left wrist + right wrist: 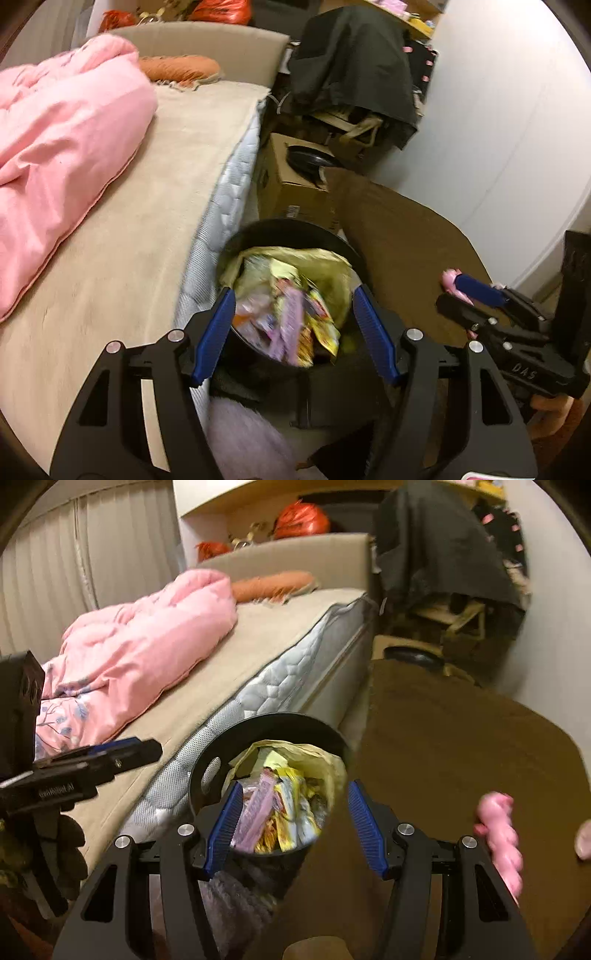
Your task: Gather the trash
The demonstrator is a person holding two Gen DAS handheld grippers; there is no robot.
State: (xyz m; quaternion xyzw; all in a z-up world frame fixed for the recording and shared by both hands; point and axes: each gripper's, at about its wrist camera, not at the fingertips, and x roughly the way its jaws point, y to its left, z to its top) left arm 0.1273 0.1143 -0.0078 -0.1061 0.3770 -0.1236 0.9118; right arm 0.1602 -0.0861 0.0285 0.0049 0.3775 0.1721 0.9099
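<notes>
Bin (236,254) stands on floor tight against mattress edge (221,206), straight ahead at 12 o'clock of both claws, rug (406,240) at its 3 o'clock. Left claw (295,328) wide, holding nothing, fingers framing bin mouth. Right claw (293,812) likewise wide, empty, bin (207,760) centred between fingers. Yellow liner bag (325,266) crumpled inside, stuffed with wrappers (291,321). Neither arm clearly nearer; both appear just above rim. Pink object (498,834) lies on rug at 3 o'clock of right claw, nearer that one. Judgement: likely next pickup, needing rightward swing.
</notes>
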